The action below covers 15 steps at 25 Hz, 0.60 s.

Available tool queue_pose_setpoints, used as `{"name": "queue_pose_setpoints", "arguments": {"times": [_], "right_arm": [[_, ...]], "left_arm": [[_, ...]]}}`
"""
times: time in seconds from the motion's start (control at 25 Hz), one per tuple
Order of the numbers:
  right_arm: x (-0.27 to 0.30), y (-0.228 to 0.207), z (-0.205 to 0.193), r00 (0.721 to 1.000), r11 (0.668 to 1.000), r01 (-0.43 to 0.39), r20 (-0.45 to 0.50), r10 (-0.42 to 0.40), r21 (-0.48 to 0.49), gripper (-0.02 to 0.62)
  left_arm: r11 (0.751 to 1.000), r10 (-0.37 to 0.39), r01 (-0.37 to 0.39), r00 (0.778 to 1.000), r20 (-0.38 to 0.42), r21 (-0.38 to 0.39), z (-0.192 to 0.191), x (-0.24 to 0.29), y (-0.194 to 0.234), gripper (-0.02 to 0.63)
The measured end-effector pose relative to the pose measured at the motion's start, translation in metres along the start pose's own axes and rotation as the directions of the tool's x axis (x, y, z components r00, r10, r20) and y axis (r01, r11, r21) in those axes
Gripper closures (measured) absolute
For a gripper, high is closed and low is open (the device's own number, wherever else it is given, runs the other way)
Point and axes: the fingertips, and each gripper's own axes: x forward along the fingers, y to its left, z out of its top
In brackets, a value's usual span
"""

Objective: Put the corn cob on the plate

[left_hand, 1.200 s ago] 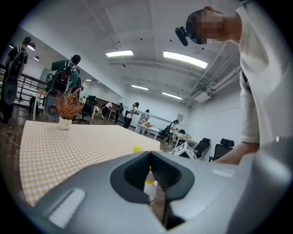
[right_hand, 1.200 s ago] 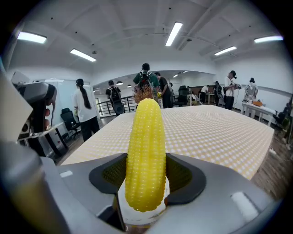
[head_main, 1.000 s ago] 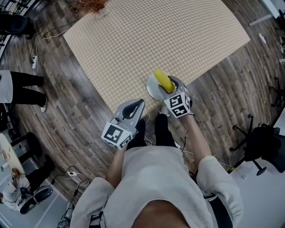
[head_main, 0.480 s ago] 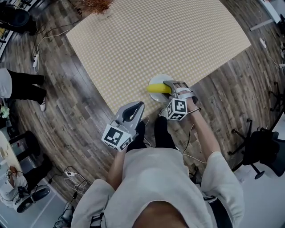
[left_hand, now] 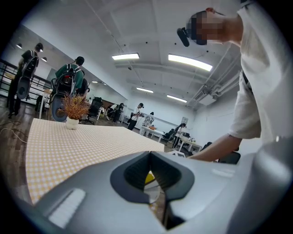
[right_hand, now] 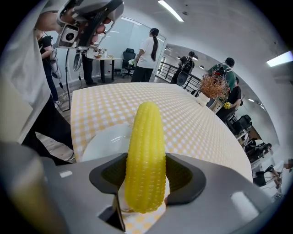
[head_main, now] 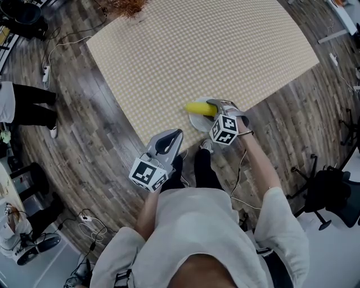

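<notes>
The yellow corn cob (head_main: 198,108) lies level, pointing left, just over the white plate (head_main: 198,121) at the near edge of the checked table (head_main: 197,50). My right gripper (head_main: 215,107) is shut on the cob's right end. In the right gripper view the corn cob (right_hand: 145,160) stands out between the jaws of the right gripper (right_hand: 147,177), with the plate (right_hand: 103,139) below and behind it. My left gripper (head_main: 167,140) hangs off the table's near edge, left of the plate, jaws together and holding nothing. Through its hollow the left gripper (left_hand: 149,157) shows a bit of the corn cob (left_hand: 149,177).
A small potted dry plant (head_main: 126,7) stands at the table's far corner. Wooden floor surrounds the table. A standing person's legs (head_main: 28,109) are at the left, and a black office chair (head_main: 329,191) is at the right. Cables (head_main: 93,222) lie on the floor.
My right gripper has rolled and sunk, so the cob went from pointing away to lying sideways low over the plate. The left gripper stayed put.
</notes>
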Motion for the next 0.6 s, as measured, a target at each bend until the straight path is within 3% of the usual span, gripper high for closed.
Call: {"name": "queue_pose_setpoints", "arguments": {"times": [0.32,0.6], "right_arm": [[0.0058,-0.0018,0.0021,0.998,0.998,-0.068,-0.012,0.068,-0.01,0.341],[0.0074,-0.0027,-0.0019,0.994,0.993,-0.108,0.004,0.107,0.045,0.342]], "left_arm": [[1.0,0.001,-0.001,1.0,0.01,0.002,0.0034,0.0027,0.0053,0.598],[1.0,0.005,-0.005,1.0,0.013,0.005,0.0059,0.0057,0.0062,0.598]]}}
